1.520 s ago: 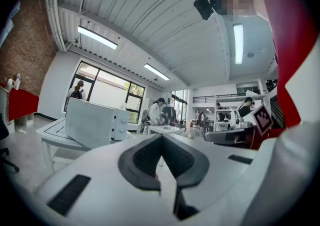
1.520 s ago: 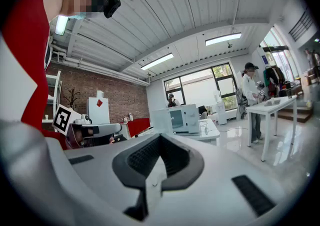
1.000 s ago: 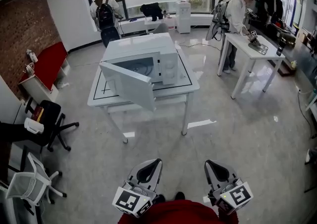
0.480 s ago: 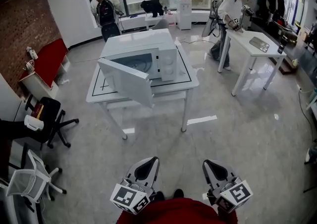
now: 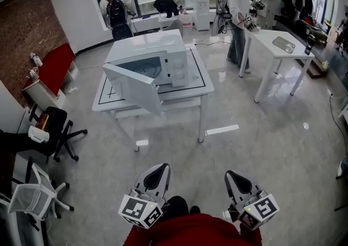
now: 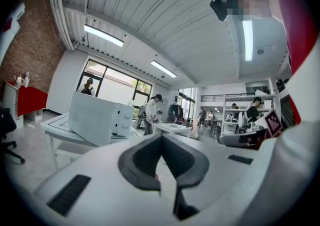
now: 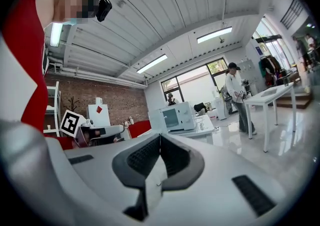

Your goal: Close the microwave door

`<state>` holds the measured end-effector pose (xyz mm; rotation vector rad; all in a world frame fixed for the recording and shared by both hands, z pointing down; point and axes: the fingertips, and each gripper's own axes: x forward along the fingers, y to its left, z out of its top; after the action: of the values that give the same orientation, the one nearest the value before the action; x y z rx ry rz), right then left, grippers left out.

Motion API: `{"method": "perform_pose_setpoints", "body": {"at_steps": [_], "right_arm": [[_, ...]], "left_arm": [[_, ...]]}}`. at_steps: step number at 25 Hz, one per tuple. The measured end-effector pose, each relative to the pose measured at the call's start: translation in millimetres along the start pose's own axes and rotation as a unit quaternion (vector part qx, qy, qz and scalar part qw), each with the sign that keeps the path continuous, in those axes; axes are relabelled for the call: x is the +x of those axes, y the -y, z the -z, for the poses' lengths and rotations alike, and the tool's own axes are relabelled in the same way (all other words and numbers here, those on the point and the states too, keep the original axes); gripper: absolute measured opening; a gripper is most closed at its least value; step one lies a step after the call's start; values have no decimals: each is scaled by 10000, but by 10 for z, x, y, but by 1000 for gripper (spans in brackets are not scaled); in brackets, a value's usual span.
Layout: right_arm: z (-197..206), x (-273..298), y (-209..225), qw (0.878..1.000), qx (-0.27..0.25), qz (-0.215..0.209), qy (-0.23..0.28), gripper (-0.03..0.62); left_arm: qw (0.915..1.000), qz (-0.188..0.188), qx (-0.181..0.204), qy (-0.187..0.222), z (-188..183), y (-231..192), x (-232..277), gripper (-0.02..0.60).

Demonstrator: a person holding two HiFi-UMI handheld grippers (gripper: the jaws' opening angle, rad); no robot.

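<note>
The boxy white microwave [image 5: 163,57] sits on a white square table [image 5: 201,84], well apart from both grippers. Its open white door [image 5: 133,88] lies at twelve o'clock from the nearer left gripper [image 5: 156,173] and at ten o'clock from the right gripper [image 5: 235,179]; both have jaws together, holding nothing

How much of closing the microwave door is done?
Nothing is done yet: the microwave door stands wide open. Nothing is in hand either; the left gripper and right gripper are shut, empty, and across the floor from the table. Left to do: walk over and push the door shut.
</note>
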<state>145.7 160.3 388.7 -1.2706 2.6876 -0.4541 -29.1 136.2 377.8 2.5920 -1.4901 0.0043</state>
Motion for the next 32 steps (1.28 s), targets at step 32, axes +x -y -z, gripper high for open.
{"method": "perform_pose_setpoints", "body": {"at_steps": [32], "right_arm": [[-324, 1773, 920, 9982, 126, 80, -577, 14]], "left_arm": [[9883, -1365, 273, -617, -151, -1883, 1530, 192]]}}
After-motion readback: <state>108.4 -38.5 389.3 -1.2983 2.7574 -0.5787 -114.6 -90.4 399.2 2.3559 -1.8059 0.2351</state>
